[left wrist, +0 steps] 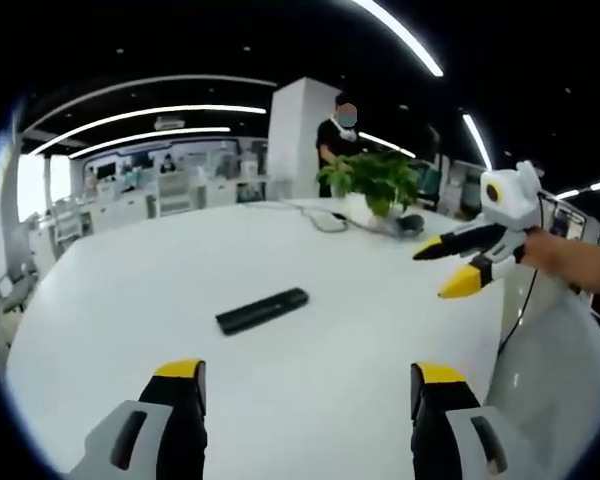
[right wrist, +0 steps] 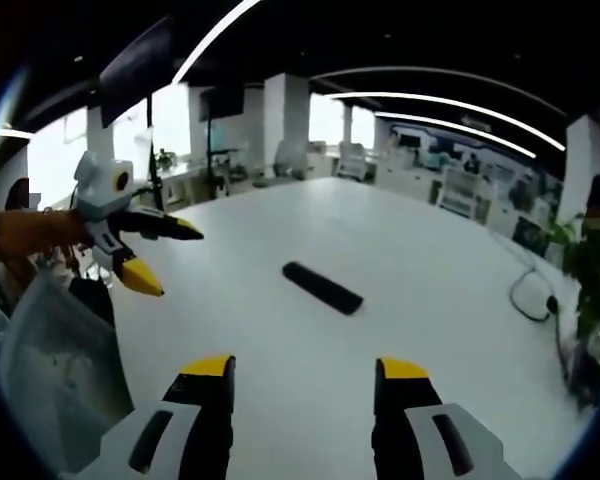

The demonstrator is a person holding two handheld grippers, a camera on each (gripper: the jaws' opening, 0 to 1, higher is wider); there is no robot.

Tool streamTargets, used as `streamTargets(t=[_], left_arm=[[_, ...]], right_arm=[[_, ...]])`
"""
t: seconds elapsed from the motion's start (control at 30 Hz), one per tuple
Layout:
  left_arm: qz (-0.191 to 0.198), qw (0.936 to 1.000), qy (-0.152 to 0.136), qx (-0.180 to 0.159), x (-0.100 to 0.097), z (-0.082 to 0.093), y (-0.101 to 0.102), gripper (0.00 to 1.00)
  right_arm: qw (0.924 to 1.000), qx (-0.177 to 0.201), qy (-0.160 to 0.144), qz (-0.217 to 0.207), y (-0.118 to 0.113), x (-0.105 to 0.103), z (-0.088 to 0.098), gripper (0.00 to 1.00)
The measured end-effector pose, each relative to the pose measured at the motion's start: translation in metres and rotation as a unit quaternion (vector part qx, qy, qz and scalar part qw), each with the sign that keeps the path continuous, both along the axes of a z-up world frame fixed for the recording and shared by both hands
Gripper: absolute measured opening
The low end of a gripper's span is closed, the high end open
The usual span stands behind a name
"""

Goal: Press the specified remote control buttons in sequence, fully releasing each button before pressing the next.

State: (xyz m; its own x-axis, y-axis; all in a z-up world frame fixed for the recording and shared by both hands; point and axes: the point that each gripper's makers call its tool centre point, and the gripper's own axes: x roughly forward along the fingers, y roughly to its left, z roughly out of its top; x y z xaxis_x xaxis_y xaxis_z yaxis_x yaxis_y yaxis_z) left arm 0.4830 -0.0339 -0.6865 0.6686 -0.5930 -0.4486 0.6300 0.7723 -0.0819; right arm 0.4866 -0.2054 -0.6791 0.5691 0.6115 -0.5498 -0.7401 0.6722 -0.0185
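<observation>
A broad white tabletop (left wrist: 280, 380) with a smooth, matte face and a rounded edge spreads across both views. Around it lies an open office: long strip lights curve over a dark ceiling, rows of desks and chairs stand in the upper left of the left gripper view, and a white pillar (left wrist: 300, 135) rises at top centre with a person (left wrist: 338, 140) in dark clothes beside it. A leafy green plant (left wrist: 375, 180) sits on the far part of the tabletop, a thin cable (left wrist: 325, 218) looping near it.

The remote control (left wrist: 263, 310) is a slim, flat, black bar lying alone on the tabletop, a little left of centre in the left gripper view and near centre in the right gripper view (right wrist: 323, 287).

The left claw (left wrist: 311, 385) stands wide at the bottom of its view, its grey jaws capped yellow over black, the remote control well ahead of it and apart. The right claw (right wrist: 304, 380) is likewise spread wide at the bottom of its view, the remote control ahead of the gap between its jaws, untouched. At the right edge of the left gripper view the right claw (left wrist: 445, 268) hangs over the tabletop, held by a hand (left wrist: 565, 255).
</observation>
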Motion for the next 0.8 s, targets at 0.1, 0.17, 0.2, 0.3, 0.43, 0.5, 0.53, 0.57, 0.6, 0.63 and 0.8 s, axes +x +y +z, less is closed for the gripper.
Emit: streamTargets(t=[0.1,0.17,0.2,0.3,0.43,0.5,0.53,0.57,0.6,0.63,0.8], left_arm=[[0.001,1.0000,0.004,0.001,0.003,-0.003,0.001,0.86],[0.001,1.0000,0.007,0.001,0.005,-0.005,0.001,0.86],[0.001,1.0000,0.008,0.002,0.005,-0.006,0.002,0.86],[-0.001,0.9999,0.012,0.004,0.009,-0.010,0.002,0.85],[-0.003,0.9998,0.016,0.006,0.014,-0.014,0.004,0.85],[-0.003,0.9998,0.020,0.006,0.018,-0.017,0.005,0.85],[-0.004,0.9998,0.021,0.007,0.019,-0.018,0.005,0.85],[-0.005,0.9997,0.021,0.008,0.020,-0.019,0.005,0.85],[-0.007,0.9997,0.022,0.010,0.022,-0.020,0.006,0.85],[-0.008,0.9997,0.022,0.011,0.023,-0.020,0.006,0.85],[-0.011,0.9993,0.031,0.018,0.029,-0.027,0.009,0.84]], right_arm=[[1.0000,-0.003,0.003,0.000,0.001,0.003,-0.003,0.53],[1.0000,-0.004,0.005,0.001,0.001,0.005,-0.005,0.53],[1.0000,-0.005,0.006,0.001,0.001,0.006,-0.006,0.53],[0.9999,-0.008,0.009,0.003,0.001,0.009,-0.010,0.53],[0.9999,-0.010,0.012,0.006,0.001,0.013,-0.015,0.53],[0.9998,-0.010,0.018,0.006,-0.001,0.016,-0.019,0.53],[0.9997,-0.011,0.020,0.006,-0.001,0.017,-0.020,0.52],[0.9997,-0.011,0.022,0.007,-0.001,0.018,-0.021,0.52],[0.9996,-0.012,0.023,0.007,-0.003,0.020,-0.023,0.52],[0.9996,-0.013,0.025,0.007,-0.004,0.021,-0.024,0.52],[0.9993,-0.018,0.030,0.009,-0.006,0.027,-0.031,0.52]])
